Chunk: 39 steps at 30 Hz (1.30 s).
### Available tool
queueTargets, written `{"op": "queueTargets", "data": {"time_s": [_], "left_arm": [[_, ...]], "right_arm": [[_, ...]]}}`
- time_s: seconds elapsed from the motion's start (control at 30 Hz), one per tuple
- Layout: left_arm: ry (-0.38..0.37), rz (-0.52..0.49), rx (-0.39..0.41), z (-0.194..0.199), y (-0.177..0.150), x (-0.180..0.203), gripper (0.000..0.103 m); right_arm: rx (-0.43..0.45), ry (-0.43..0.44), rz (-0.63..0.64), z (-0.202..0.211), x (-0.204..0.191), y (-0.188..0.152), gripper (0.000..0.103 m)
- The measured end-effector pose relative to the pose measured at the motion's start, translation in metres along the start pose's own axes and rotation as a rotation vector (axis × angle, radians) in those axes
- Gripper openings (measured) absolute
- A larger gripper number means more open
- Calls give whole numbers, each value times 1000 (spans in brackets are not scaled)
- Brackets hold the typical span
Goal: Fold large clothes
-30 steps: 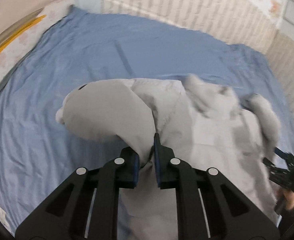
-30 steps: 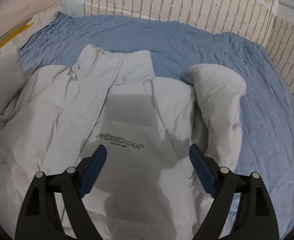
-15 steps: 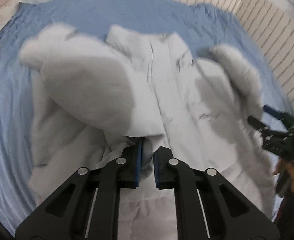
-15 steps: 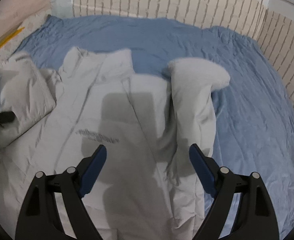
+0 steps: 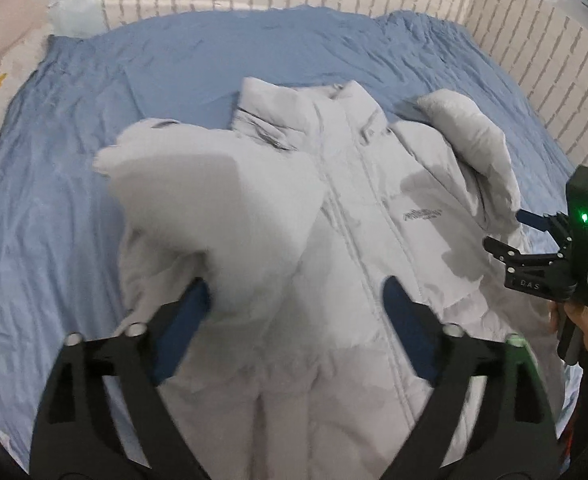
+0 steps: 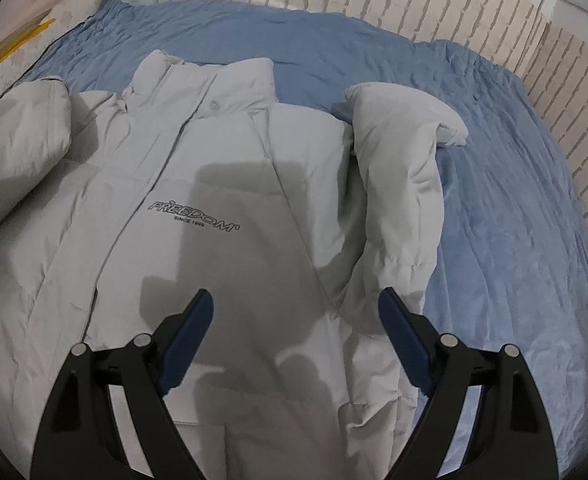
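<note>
Your left gripper (image 5: 294,312) now gapes wide, having released the sleeve (image 5: 213,200) it pinched; your right gripper (image 6: 294,320) stays wide, empty. The jacket (image 6: 213,200) fills frame centre on the blue sheet (image 6: 514,200).

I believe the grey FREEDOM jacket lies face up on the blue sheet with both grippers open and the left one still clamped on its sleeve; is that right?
Not quite: the left gripper holds nothing. The left wrist view shows its fingers spread, the sleeve lying loose on the jacket. The rest stands: blue sheet, right gripper open.

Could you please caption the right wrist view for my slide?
Open right tongs above a grey puffer jacket on a blue sheet.
</note>
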<state>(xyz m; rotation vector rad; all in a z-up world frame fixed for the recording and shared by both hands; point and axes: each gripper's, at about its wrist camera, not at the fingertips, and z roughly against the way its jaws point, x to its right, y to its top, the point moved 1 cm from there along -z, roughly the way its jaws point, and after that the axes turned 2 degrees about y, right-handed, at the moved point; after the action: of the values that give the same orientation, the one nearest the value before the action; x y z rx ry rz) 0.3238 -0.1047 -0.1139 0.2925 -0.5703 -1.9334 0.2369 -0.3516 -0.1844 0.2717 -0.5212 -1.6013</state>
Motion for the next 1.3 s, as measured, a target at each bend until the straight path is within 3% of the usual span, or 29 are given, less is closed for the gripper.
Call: {"op": "queueTargets", "data": {"time_s": [0.23, 0.43, 0.5, 0.53, 0.57, 0.6, 0.67, 0.7, 0.77, 0.87, 1.0, 1.13, 1.23, 1.3], "left_arm": [[27, 112, -8, -1, 19, -45, 98], [6, 233, -24, -42, 54, -65, 98], [8, 255, -17, -55, 64, -63, 85], [-5, 260, -23, -64, 67, -59, 56], [-22, 256, -50, -74, 70, -53, 40], [-36, 251, -53, -78, 71, -48, 35], [-65, 196, -23, -76, 72, -25, 23], [-79, 179, -15, -73, 72, -17, 21], [-151, 138, -4, -67, 71, 9, 18], [-188, 46, -17, -69, 64, 52, 16], [-164, -48, -115, -104, 42, 92, 16], [-126, -91, -141, -112, 26, 100, 17], [-107, -119, -147, -100, 18, 103, 20], [-107, -130, -151, -94, 13, 103, 24]], "right_arm": [[21, -21, 8, 7, 5, 8, 85], [27, -40, 7, 1, 11, 24, 85], [19, -41, 8, -3, 14, 26, 83], [20, -42, 10, -5, 14, 26, 77], [23, -46, 10, -5, 16, 26, 68], [21, -57, 4, -6, 19, 25, 62], [18, -67, -16, -6, 27, 23, 40], [17, -63, -33, -6, 33, 21, 38], [12, -49, -63, -6, 42, 19, 37], [6, -35, -103, -6, 54, 17, 37], [-25, -27, -113, -11, 55, 10, 38], [-65, -49, -95, -15, 52, 0, 40], [-94, -72, -105, -16, 57, -7, 61], [-99, -80, -123, -14, 60, -10, 64]]}}
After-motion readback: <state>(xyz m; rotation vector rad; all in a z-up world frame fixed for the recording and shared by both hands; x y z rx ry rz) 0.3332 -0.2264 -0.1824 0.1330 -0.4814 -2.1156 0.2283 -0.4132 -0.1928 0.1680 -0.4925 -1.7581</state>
